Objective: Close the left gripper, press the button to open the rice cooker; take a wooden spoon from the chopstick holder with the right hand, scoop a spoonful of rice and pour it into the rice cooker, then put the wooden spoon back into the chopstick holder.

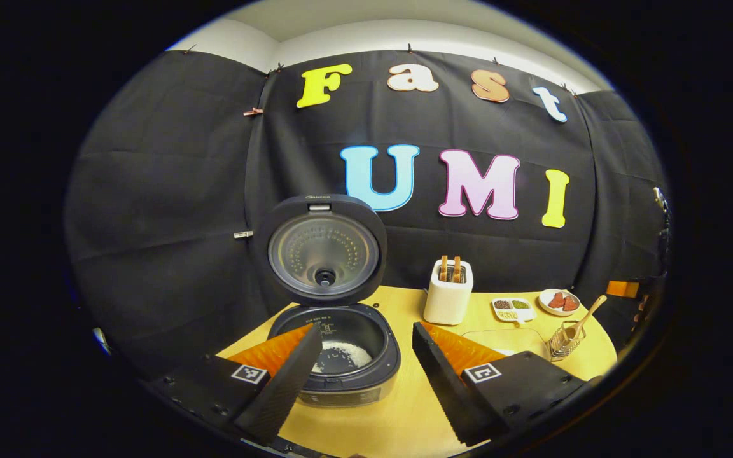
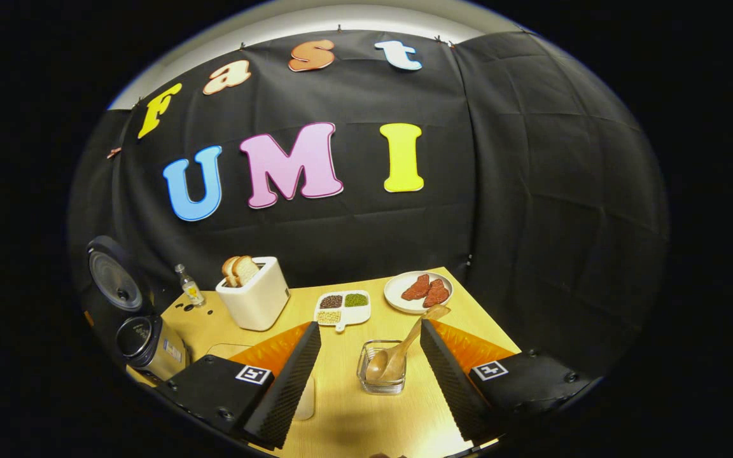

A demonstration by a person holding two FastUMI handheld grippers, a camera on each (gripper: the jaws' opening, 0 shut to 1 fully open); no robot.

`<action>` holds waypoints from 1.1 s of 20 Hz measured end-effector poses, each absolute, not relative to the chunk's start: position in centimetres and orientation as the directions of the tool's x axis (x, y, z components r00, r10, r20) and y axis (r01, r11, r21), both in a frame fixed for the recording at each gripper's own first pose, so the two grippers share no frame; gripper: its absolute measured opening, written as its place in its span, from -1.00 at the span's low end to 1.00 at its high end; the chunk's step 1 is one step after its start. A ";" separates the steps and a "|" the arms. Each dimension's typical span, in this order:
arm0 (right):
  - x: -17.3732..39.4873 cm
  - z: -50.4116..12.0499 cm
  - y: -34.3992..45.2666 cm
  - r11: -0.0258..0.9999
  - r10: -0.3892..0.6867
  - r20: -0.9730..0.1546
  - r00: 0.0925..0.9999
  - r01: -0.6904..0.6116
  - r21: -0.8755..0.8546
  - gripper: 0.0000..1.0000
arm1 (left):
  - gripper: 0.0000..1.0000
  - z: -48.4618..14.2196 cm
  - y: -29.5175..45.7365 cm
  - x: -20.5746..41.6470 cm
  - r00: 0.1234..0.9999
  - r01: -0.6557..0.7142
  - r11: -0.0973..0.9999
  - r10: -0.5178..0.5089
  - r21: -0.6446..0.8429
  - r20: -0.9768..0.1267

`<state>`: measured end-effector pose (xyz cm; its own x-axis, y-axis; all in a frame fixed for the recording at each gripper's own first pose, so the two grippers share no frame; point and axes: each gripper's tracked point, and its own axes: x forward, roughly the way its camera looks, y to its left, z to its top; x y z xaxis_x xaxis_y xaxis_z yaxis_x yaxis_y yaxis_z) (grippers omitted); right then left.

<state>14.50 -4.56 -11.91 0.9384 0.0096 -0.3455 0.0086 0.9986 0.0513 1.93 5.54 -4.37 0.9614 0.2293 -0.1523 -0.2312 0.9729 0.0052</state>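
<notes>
Left gripper view looks over a yellow table (image 1: 404, 407). The left gripper (image 1: 366, 375) is spread wide and holds nothing. Just past its fingers sits the rice cooker (image 1: 335, 356) with its lid (image 1: 322, 248) standing straight up. White rice (image 1: 341, 356) lies in the bottom of the pot. To the right of the cooker stands a white toaster (image 1: 448, 296) with two slices of bread poking out. Farther right are a small white tray (image 1: 513, 310) of beans and a plate (image 1: 558, 301) with red pieces on it. Near the right edge of the table is the clear holder (image 1: 564, 340), and the wooden spoon (image 1: 586, 317) leans in it with its handle up and to the right.

Right gripper view shows the right gripper (image 2: 369, 375), also spread wide with nothing in it. The holder (image 2: 382, 369) sits on the table between its two fingers, a little ahead of them, not touching either one. The spoon (image 2: 404, 350) rests in the holder, bowl end down, handle tilted up to the right. Behind are the tray (image 2: 343, 307), the plate (image 2: 417, 291) and the toaster (image 2: 255, 292). A small bottle (image 2: 189, 286) stands left of the toaster. The cooker (image 2: 144, 343) is at the far left, lid (image 2: 112, 277) up.
</notes>
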 end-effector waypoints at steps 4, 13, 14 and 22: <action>17.2 -14.8 -7.0 0.995 -0.023 -0.401 0.916 0.061 0.083 0.97 | 0.93 -5.1 3.9 1.8 0.945 -0.272 0.962 0.266 -0.008 -0.188; 22.8 -22.7 -10.4 0.987 -0.038 -0.531 0.847 0.113 0.110 0.98 | 0.94 -7.9 0.4 0.8 0.897 -0.359 0.933 0.343 -0.005 -0.279; 23.3 -23.5 -10.6 0.987 -0.039 -0.539 0.841 0.118 0.112 0.97 | 0.94 -8.5 0.0 0.7 0.890 -0.368 0.930 0.351 -0.003 -0.291; 25.8 -27.1 -10.5 0.968 0.018 -0.598 0.801 0.136 0.211 0.35 | 0.94 -10.5 -4.9 -0.2 0.870 -0.371 0.928 0.355 0.021 -0.341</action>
